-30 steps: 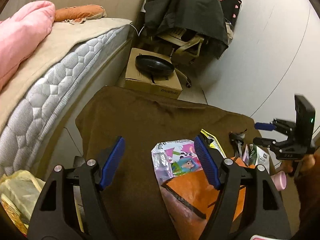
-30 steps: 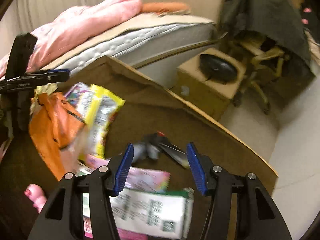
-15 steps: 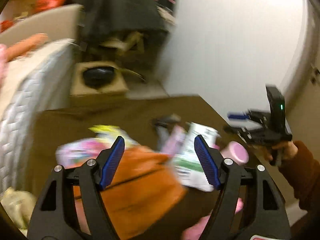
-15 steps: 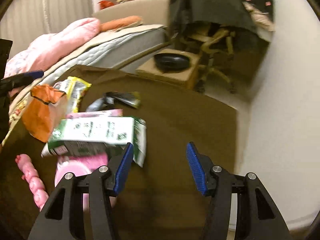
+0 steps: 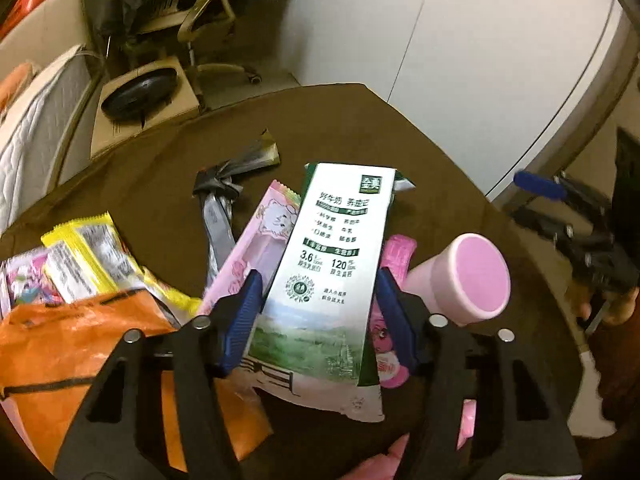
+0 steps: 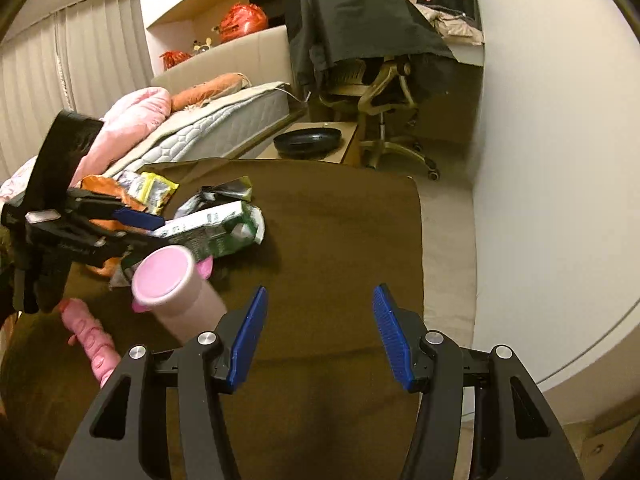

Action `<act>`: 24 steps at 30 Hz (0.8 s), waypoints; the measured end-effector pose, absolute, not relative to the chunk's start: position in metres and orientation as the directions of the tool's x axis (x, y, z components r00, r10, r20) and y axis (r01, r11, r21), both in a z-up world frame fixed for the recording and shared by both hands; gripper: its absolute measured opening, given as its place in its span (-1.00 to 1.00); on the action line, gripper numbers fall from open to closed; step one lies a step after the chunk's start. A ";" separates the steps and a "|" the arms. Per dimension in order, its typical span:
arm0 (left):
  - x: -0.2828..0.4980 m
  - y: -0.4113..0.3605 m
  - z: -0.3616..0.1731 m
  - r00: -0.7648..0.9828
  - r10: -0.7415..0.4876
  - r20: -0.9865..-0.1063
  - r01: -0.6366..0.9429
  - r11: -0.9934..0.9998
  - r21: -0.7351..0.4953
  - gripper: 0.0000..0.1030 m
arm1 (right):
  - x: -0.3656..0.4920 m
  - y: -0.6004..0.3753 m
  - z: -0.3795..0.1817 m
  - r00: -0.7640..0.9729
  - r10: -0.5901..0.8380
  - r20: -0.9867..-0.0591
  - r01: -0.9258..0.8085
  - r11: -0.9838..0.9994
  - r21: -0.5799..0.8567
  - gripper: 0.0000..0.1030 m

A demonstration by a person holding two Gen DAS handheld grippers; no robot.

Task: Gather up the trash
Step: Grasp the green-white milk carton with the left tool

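Jaws of the left hand-held gripper point(image 5: 318, 320) have just been closing around the flattened green-and-white milk carton point(image 5: 332, 264), which lies atop wrappers on the brown bench point(image 5: 360, 128); whether the pads press is unclear. Risk: snagging the pink wrapper point(image 5: 256, 248) beneath. Right hand-held gripper point(image 6: 318, 336) hangs apart, empty.

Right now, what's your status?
Left tool just closing, milk carton between its jaws, grip unconfirmed. Right tool open, empty. Pink cup close beside carton.
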State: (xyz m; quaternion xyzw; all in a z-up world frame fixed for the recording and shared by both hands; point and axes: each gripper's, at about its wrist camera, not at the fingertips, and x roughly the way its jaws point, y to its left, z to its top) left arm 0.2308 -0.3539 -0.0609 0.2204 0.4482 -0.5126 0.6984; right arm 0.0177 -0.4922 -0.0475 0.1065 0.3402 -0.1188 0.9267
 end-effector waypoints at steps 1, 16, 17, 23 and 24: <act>0.231 -0.350 -0.057 0.069 -0.527 -0.847 0.906 0.389 -0.168 -0.03 | 0.015 -0.487 -0.046 0.747 -0.137 -0.651 0.282 0.952 0.124 0.01; 0.207 -0.261 -0.013 0.249 -0.600 -0.760 0.848 0.514 -0.128 -0.69 | 0.055 -0.360 -0.053 0.723 0.067 -0.687 0.069 0.983 0.169 0.00; 0.208 -0.257 -0.015 0.239 -0.604 -0.760 0.845 0.515 -0.144 -0.53 | 0.060 -0.354 -0.055 0.726 0.018 -0.688 0.088 0.989 0.119 0.00; 0.209 -0.234 -0.019 0.210 -0.650 -0.730 0.841 0.501 -0.205 0.01 | 0.081 -0.362 -0.065 0.701 -0.047 -0.711 0.125 0.990 0.058 -0.01; 0.208 -0.233 -0.019 0.192 -0.661 -0.725 0.845 0.487 -0.220 0.13 | 0.077 -0.363 -0.064 0.703 -0.035 -0.710 0.117 0.991 0.068 -0.01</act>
